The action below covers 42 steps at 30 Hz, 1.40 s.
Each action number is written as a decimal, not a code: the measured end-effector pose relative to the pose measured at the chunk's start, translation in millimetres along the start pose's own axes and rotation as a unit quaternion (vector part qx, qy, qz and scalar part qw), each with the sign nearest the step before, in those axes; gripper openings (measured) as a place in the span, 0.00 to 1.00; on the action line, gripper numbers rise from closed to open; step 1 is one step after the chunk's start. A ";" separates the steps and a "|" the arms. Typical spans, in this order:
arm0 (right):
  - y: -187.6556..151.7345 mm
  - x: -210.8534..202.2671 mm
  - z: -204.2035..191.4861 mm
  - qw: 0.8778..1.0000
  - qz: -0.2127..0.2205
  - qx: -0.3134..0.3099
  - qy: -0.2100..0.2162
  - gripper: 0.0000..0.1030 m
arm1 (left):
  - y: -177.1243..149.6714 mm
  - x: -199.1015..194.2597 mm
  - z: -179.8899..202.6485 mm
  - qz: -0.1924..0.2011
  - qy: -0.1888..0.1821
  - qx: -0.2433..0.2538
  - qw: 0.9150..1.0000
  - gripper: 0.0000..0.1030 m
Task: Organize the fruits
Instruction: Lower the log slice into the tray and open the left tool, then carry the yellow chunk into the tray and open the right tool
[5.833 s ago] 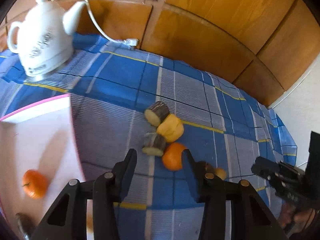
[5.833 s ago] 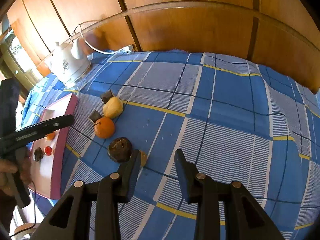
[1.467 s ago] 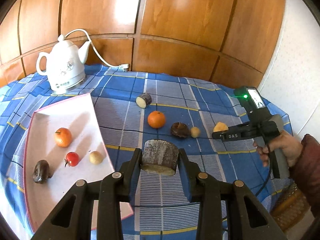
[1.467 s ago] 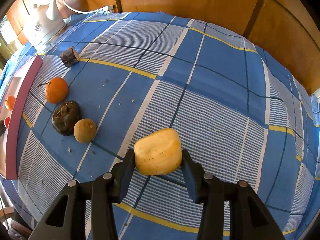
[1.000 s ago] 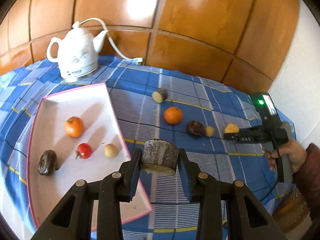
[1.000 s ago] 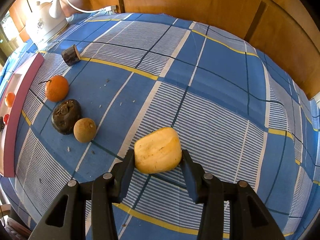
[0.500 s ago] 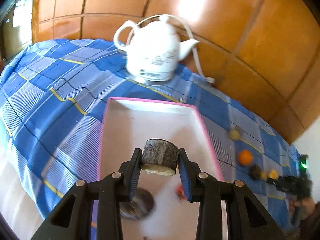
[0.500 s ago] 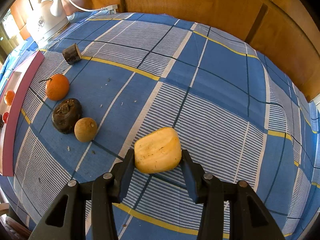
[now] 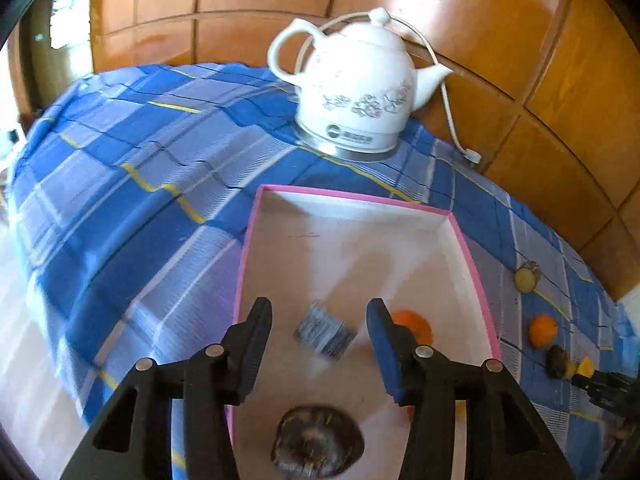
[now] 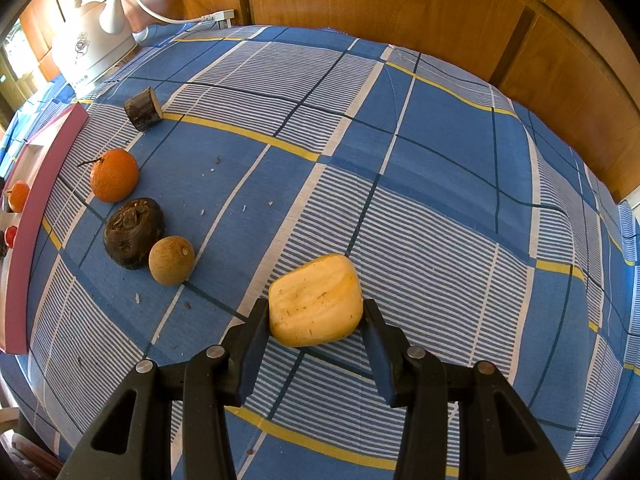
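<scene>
Over the pink-rimmed tray [image 9: 474, 276], left tool [image 9: 320, 334] jaws opening; grey bark-covered chunk [image 9: 325, 335], blurred, lies between them, clear of both pads. Right tool [image 10: 316, 320] clamped on yellow fruit piece [image 10: 316, 300] above the checked surface [image 10: 440, 184].

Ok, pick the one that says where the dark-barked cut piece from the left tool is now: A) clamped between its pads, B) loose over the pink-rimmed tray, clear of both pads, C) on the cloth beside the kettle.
B: the cut piece shows blurred over the pink-rimmed tray, with gaps to both pads of the opening left tool.
</scene>
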State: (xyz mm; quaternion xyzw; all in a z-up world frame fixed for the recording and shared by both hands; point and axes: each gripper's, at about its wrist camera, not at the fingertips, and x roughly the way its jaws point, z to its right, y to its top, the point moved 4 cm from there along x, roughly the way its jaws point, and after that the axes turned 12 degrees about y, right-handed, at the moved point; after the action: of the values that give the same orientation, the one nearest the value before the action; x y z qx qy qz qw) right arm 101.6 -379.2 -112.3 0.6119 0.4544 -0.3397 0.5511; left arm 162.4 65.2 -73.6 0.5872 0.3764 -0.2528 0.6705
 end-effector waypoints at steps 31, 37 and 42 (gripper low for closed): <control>-0.7 -0.7 -4.3 1.000 0.002 -0.007 -0.008 0.45 | -74.9 -93.9 32.8 0.063 -0.011 0.063 0.996 0.64; -0.9 0.2 -3.8 1.000 0.002 -0.006 -0.009 0.45 | -78.0 -91.4 30.5 0.058 -0.009 0.060 0.996 0.65; -0.7 0.6 -3.3 1.000 0.004 -0.007 -0.009 0.45 | -76.8 -92.3 27.9 0.064 -0.007 0.054 0.996 0.67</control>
State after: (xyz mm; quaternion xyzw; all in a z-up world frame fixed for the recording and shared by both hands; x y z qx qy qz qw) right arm 100.9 -375.9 -112.6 0.6066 0.4491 -0.3401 0.5609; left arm 53.9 14.5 -44.7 0.6435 0.3193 -0.2334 0.6554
